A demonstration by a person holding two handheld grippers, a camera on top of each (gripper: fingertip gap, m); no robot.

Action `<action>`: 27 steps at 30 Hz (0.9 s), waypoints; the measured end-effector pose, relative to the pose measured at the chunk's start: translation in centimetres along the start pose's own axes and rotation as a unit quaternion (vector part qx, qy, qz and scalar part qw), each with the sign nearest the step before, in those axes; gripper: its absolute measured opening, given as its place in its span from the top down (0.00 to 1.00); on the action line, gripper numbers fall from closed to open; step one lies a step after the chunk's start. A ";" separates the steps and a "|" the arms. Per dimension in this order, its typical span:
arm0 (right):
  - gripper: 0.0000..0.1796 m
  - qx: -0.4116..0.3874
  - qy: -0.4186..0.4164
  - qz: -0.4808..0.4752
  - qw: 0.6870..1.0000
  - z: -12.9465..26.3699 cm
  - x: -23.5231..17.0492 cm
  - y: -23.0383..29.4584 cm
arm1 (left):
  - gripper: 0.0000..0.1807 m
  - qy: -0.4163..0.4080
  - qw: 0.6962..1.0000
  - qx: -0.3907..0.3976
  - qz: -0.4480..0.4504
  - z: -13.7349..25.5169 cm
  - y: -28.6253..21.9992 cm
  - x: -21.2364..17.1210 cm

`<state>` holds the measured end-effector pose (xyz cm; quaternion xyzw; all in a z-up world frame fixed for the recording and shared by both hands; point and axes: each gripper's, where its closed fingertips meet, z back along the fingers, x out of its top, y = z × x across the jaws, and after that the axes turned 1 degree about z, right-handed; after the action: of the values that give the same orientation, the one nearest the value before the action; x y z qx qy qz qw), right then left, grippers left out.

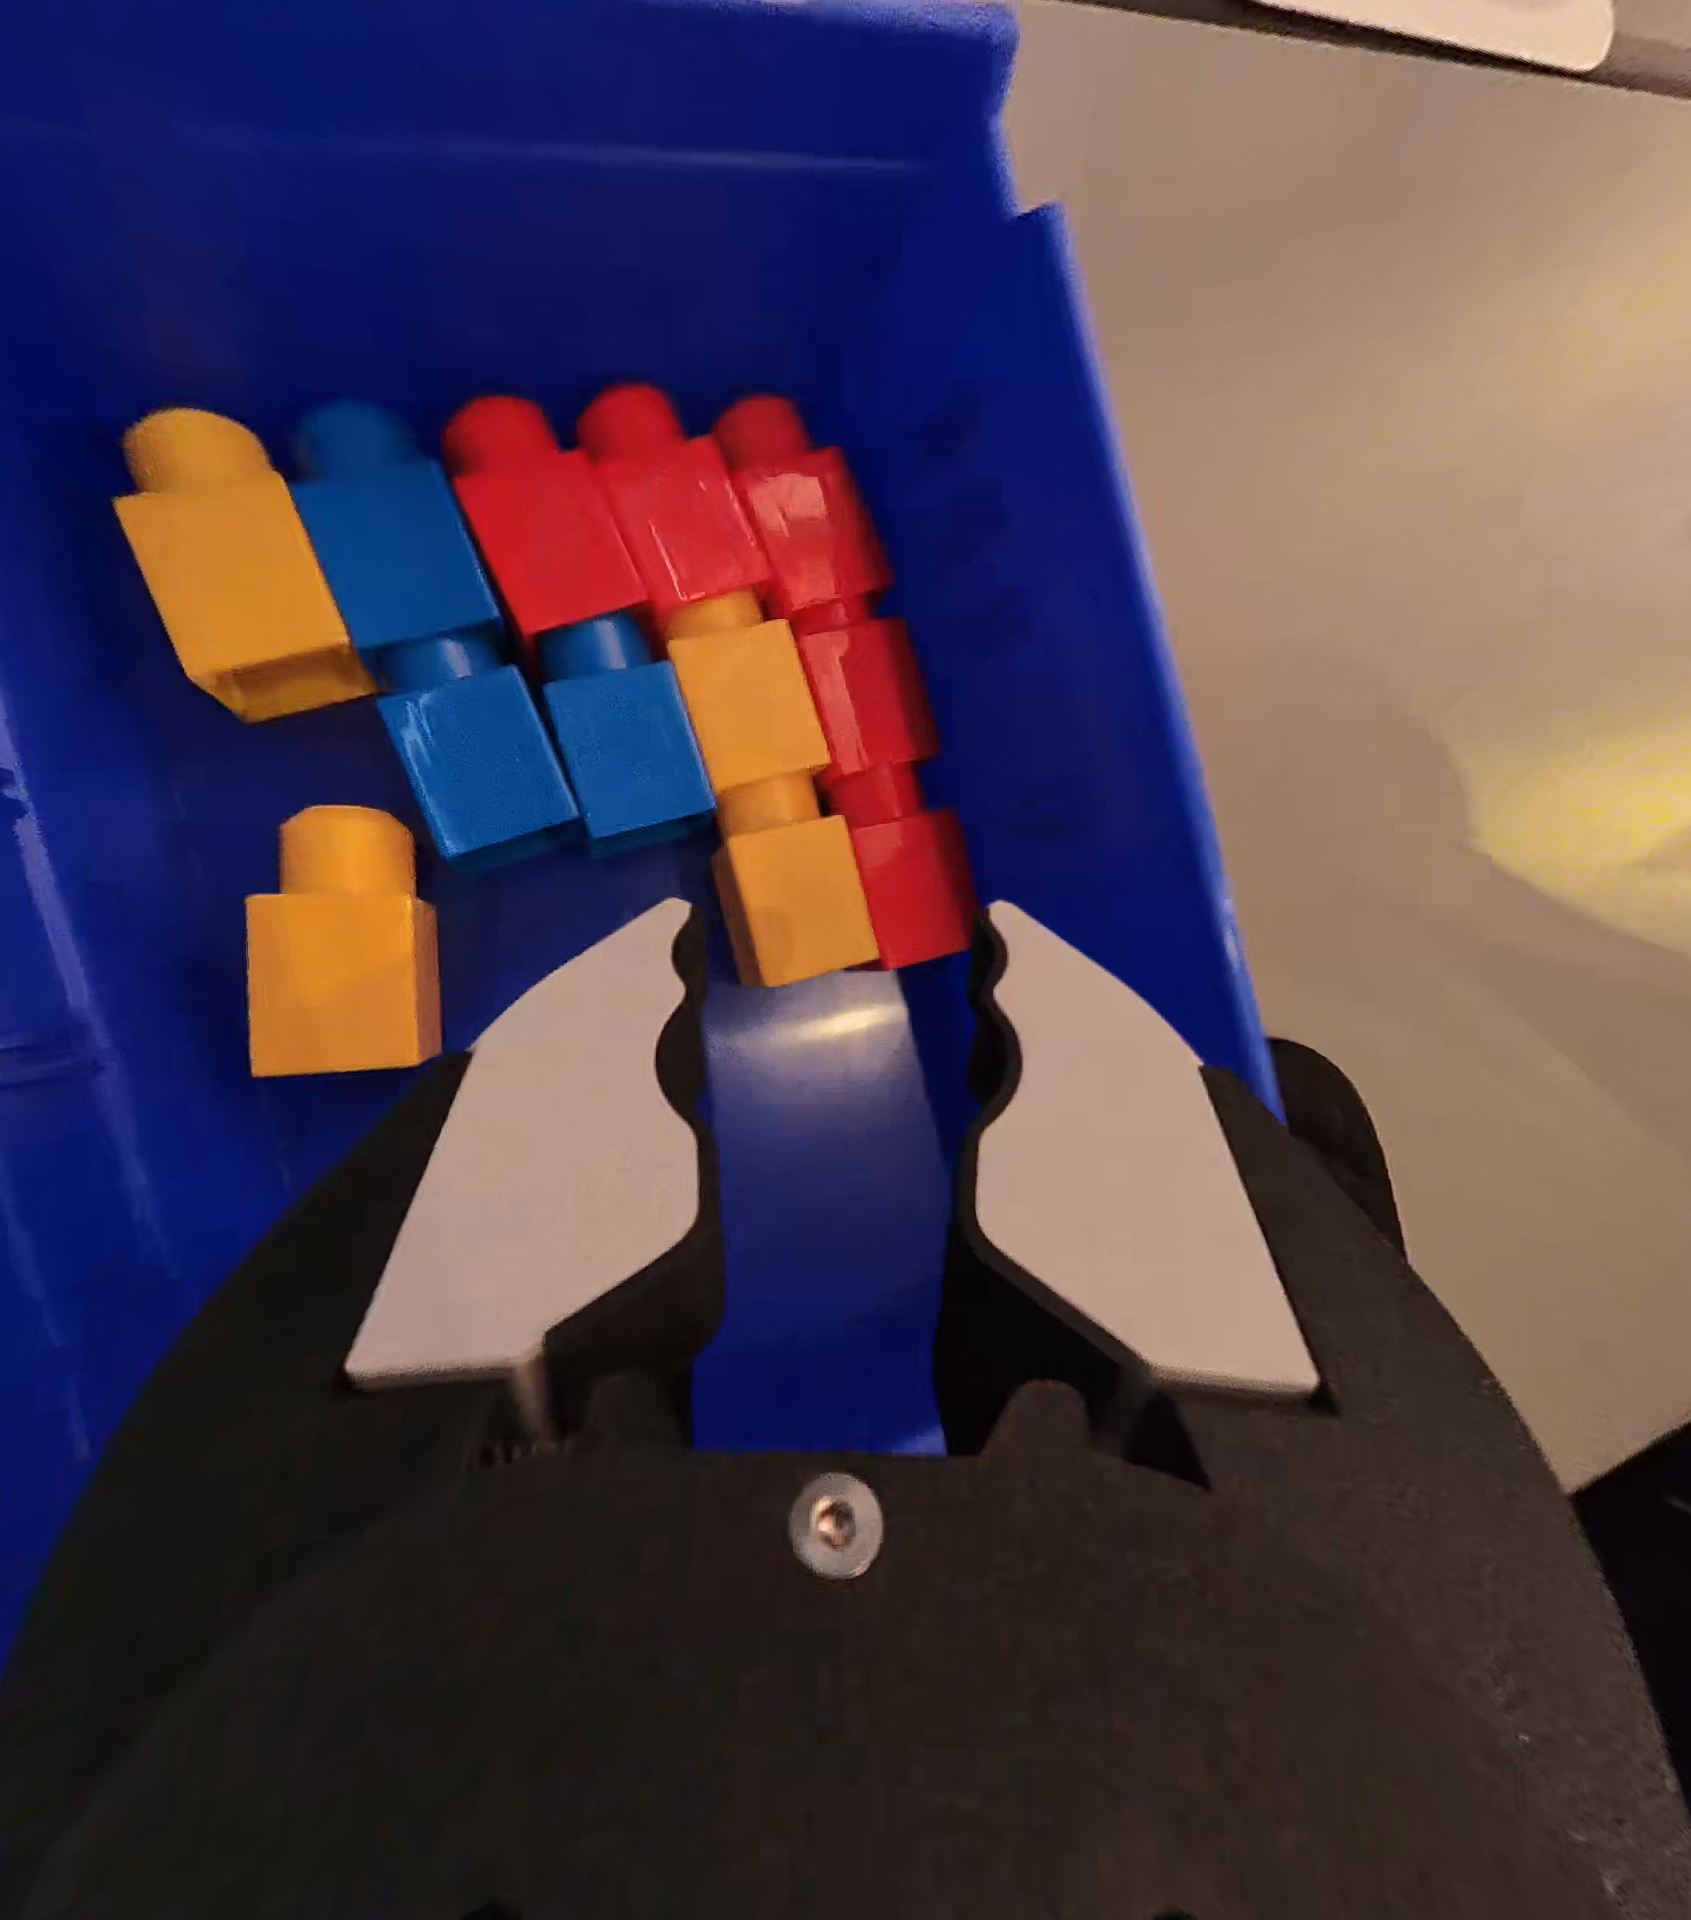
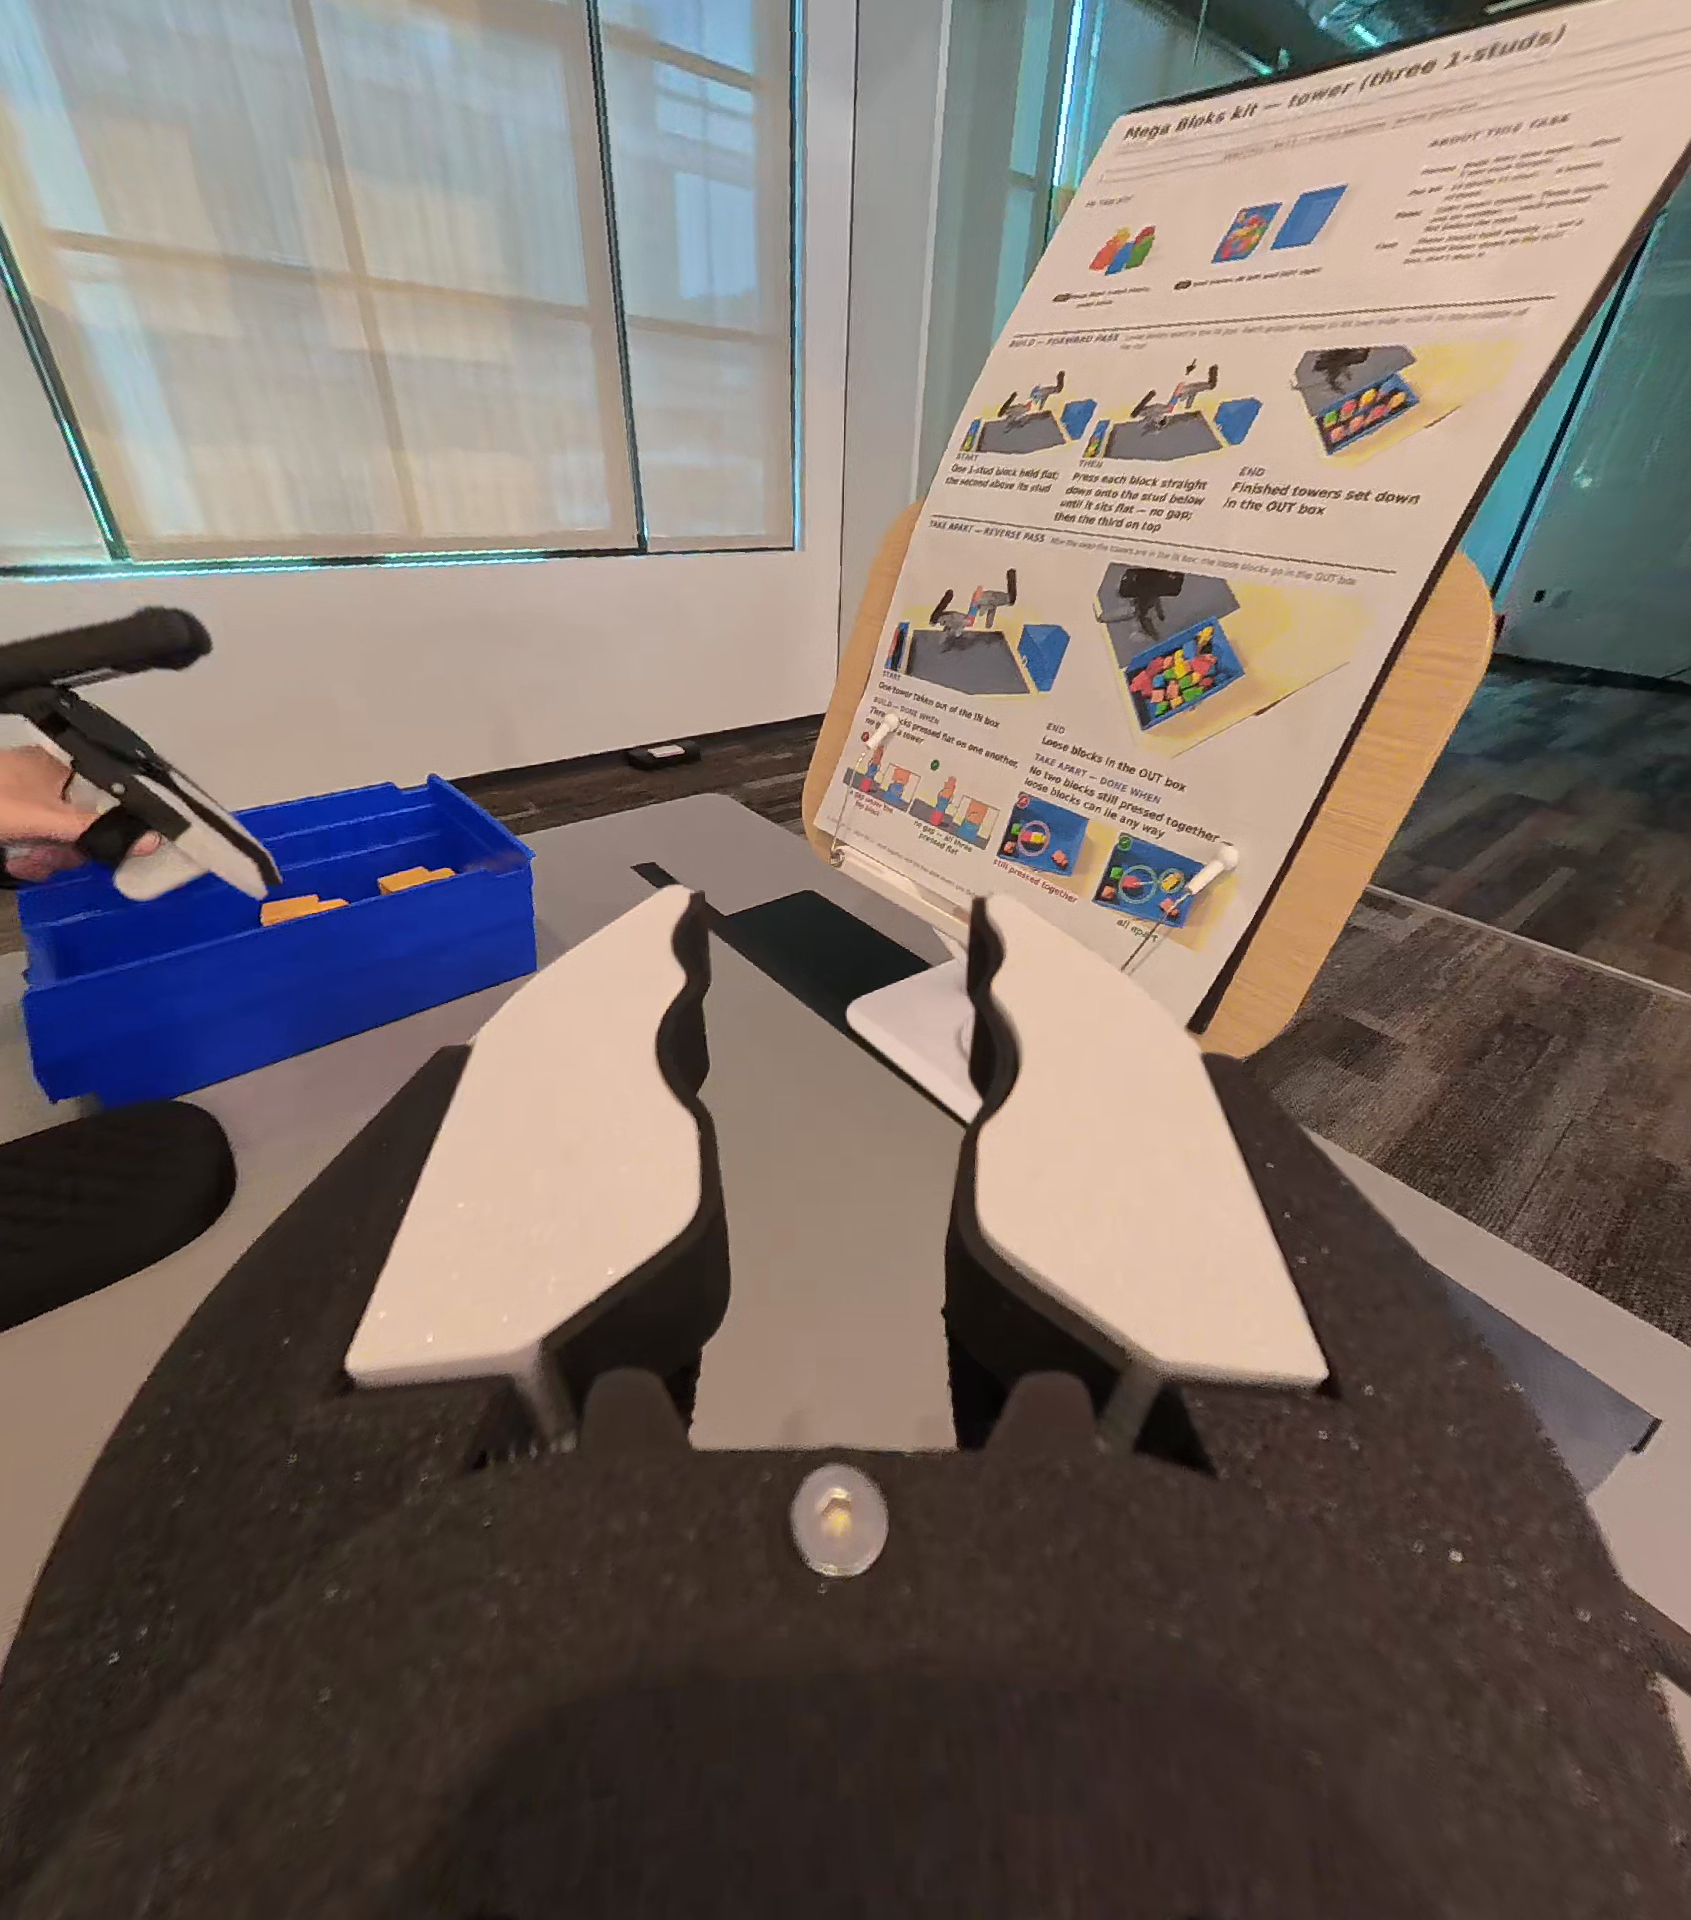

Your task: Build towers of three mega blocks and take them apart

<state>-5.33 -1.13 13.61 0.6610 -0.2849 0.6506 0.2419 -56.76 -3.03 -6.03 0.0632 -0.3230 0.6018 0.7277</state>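
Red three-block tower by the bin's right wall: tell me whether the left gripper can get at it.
Probably yes. The left gripper is open just short of the red tower. But an orange stack hugs one side and the bin wall the other.

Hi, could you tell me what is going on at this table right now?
A person is working with two handheld grippers and toy blocks. The left gripper is open and empty, reaching into a blue bin that holds red, blue and yellow blocks; a red three-block tower lies closest to its tips. The right gripper hovers open over the grey table, holding nothing, facing an instruction board.
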 end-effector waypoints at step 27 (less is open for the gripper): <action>0.74 -0.021 0.034 -0.033 0.999 0.3 -2.1 -1.8 | 0.70 0.098 0.995 0.032 -0.004 -4.7 1.7 -3.3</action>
<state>-3.80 0.07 11.58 0.6426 -0.2683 0.6582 0.2859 -56.69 -3.13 -12.00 0.0285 -0.2303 0.6120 0.7560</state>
